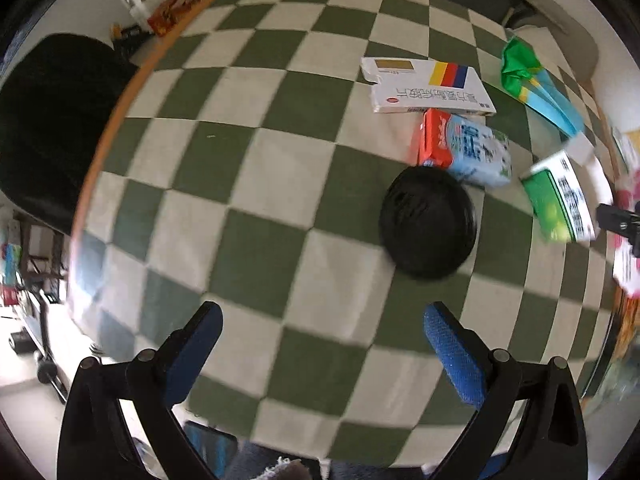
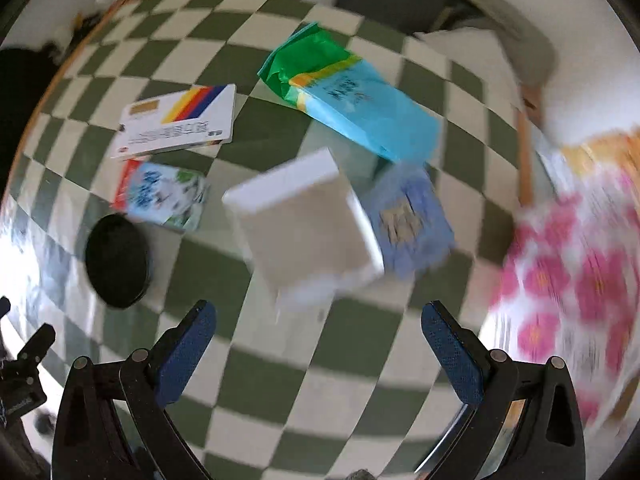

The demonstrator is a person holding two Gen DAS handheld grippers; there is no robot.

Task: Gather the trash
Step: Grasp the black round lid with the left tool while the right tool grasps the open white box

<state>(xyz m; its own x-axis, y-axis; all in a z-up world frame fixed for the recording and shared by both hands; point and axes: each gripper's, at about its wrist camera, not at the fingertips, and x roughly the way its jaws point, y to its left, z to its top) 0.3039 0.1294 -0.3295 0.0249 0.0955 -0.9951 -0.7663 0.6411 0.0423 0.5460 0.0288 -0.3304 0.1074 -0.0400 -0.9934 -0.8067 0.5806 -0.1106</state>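
Trash lies on a green-and-white checked tablecloth (image 1: 256,184). A black round lid (image 1: 427,222) lies ahead of my open, empty left gripper (image 1: 322,340); it also shows in the right wrist view (image 2: 117,260). Behind it are a light blue pack (image 1: 478,150) on a red pack (image 1: 434,138), a white box with coloured stripes (image 1: 424,86), a green-and-blue bag (image 1: 536,84) and a green-and-white box (image 1: 560,200). My right gripper (image 2: 318,336) is open and empty, just below a blurred white box (image 2: 308,220). A blue carton (image 2: 412,220) and the bag (image 2: 352,92) lie behind it.
A pink-flowered bag (image 2: 576,280) lies at the right. A black chair back (image 1: 52,120) stands beyond the table's left edge (image 1: 116,120). Boxes (image 1: 176,8) clutter the far left corner. The other gripper shows at the left edge of the right wrist view (image 2: 24,368).
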